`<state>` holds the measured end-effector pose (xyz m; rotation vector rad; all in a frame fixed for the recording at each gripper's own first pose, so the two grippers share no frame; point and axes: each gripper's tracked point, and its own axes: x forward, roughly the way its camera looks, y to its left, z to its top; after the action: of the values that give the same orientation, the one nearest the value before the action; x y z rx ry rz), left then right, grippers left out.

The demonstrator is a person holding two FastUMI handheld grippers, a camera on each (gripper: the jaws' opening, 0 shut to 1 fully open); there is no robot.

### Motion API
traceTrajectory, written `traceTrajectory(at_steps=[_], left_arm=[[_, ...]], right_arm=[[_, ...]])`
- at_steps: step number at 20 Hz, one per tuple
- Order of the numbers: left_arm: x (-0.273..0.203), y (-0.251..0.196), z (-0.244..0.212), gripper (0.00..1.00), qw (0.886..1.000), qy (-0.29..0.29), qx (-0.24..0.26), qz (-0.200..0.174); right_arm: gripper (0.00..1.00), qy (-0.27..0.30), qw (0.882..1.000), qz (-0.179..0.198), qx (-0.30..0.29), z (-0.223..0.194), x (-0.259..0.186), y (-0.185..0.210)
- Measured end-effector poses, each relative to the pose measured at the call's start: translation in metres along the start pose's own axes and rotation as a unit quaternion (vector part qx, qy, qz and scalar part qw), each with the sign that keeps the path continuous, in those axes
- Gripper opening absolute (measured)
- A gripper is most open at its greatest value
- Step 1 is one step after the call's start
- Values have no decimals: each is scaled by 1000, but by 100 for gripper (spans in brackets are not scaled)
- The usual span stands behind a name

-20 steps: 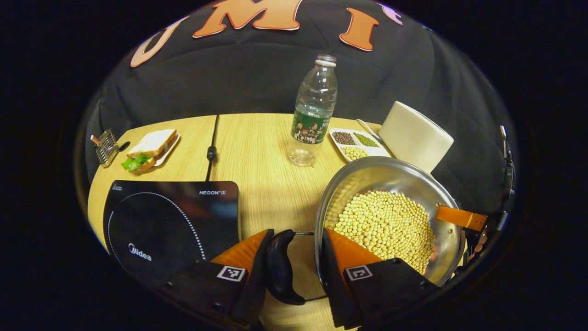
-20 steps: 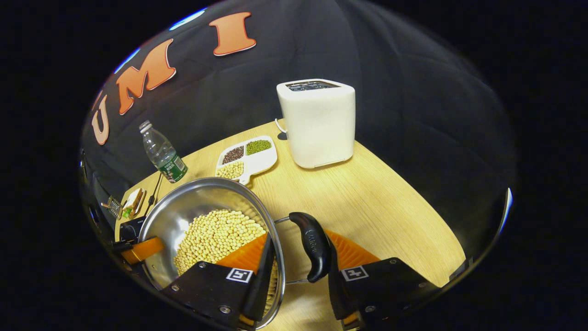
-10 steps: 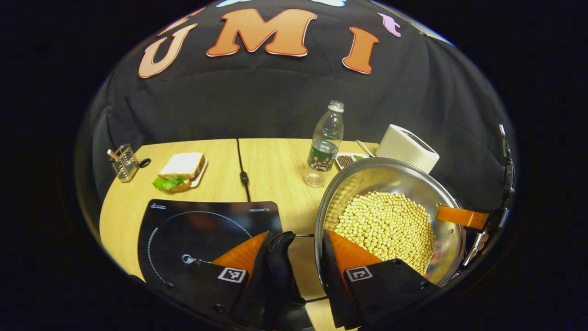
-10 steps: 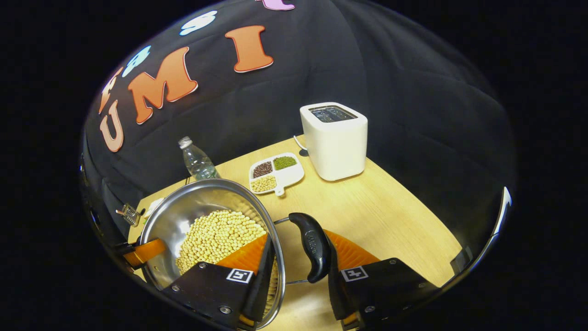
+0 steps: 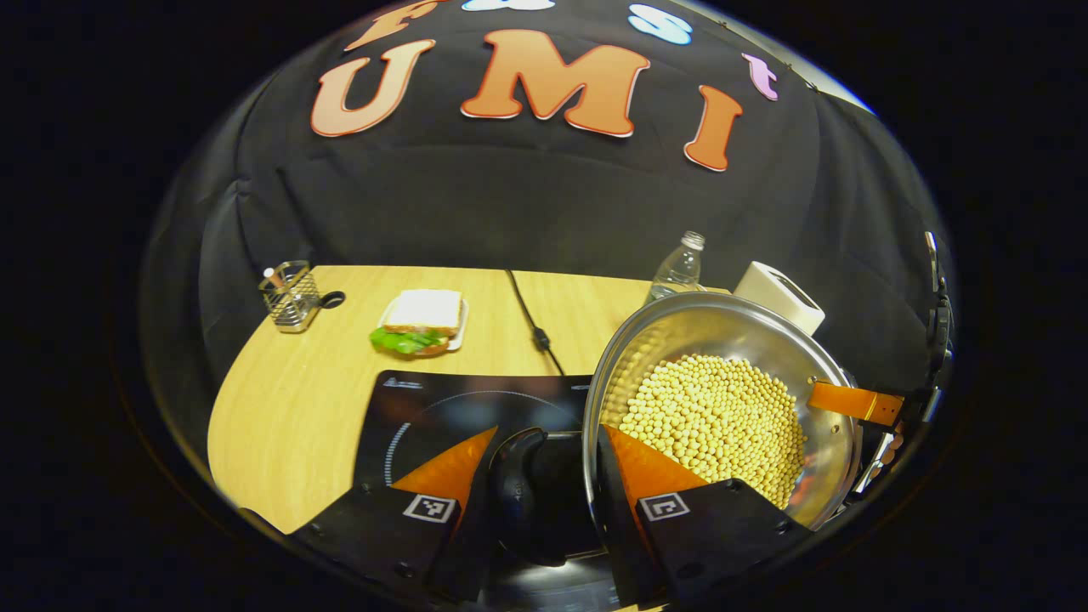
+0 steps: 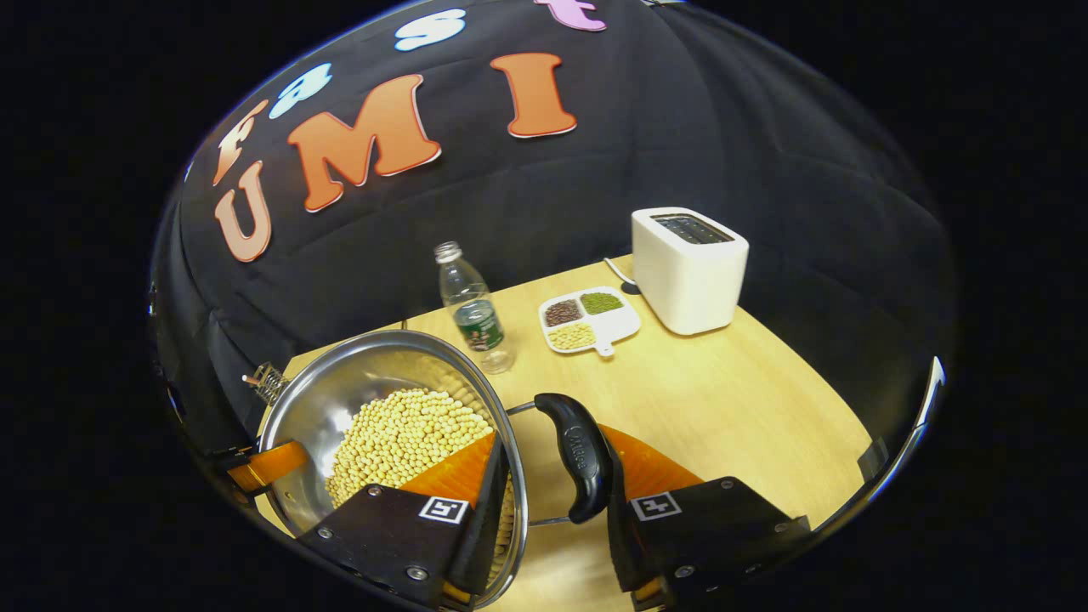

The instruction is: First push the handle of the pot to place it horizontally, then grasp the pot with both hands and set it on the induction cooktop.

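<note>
Wooden surface (image 5: 289, 399) spreads below the black booth wall, carrying the induction cooktop (image 5: 442, 408). Above the cooktop's near edge hangs the steel pot (image 5: 722, 340), filled with soybeans (image 5: 714, 416); it looks heavy, rigid and slick, with a load that could shift, so its side handles are the safest hold. Left gripper (image 5: 544, 489) and right gripper (image 6: 548, 476) each have their jaws closed around a black side handle (image 6: 578, 455).
</note>
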<state>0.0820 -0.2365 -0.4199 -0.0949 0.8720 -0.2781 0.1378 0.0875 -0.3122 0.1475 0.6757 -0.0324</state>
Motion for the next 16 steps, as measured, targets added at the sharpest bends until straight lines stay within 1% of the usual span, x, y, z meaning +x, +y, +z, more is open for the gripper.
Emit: traceTrajectory(at_steps=[1, 2, 3, 4, 5, 6, 8, 9, 11, 12, 13, 16], left_arm=[[-7, 14, 2, 64, 1000, -1, -1, 5], [-12, 25, 2, 64, 1000, -4, -2, 10], [-16, 38, 4, 64, 1000, -5, -3, 14], [-21, 51, 4, 61, 1000, -7, -5, 18], [-25, 62, 2, 64, 1000, -7, -8, 22], [-29, 64, 2, 67, 1000, -5, -12, 27], [-34, 77, -3, 61, 999, 2, -20, 36], [-37, 84, -6, 67, 999, 7, -24, 41], [-34, 95, -12, 67, 998, 16, -30, 50], [-32, 99, -15, 67, 998, 18, -31, 53], [-30, 101, -17, 62, 998, 21, -33, 56], [-24, 114, -25, 63, 997, 32, -39, 57]], right_arm=[[51, 0, 1000, 5, -2, -2, -2, 11], [51, 1, 1000, 11, -3, -4, -3, 23], [55, 2, 1000, 16, -4, -6, -4, 36], [55, 2, 1000, 21, -6, -9, -4, 46], [55, 4, 1000, 25, -8, -13, -3, 57], [55, 5, 999, 29, -12, -18, -4, 67], [55, 11, 999, 36, -21, -28, 0, 86], [55, 16, 999, 39, -24, -34, 4, 94], [55, 28, 998, 45, -28, -48, 10, 108], [51, 32, 998, 47, -29, -53, 14, 114], [55, 36, 998, 49, -32, -57, 17, 119], [55, 45, 997, 49, -38, -67, 26, 128]])
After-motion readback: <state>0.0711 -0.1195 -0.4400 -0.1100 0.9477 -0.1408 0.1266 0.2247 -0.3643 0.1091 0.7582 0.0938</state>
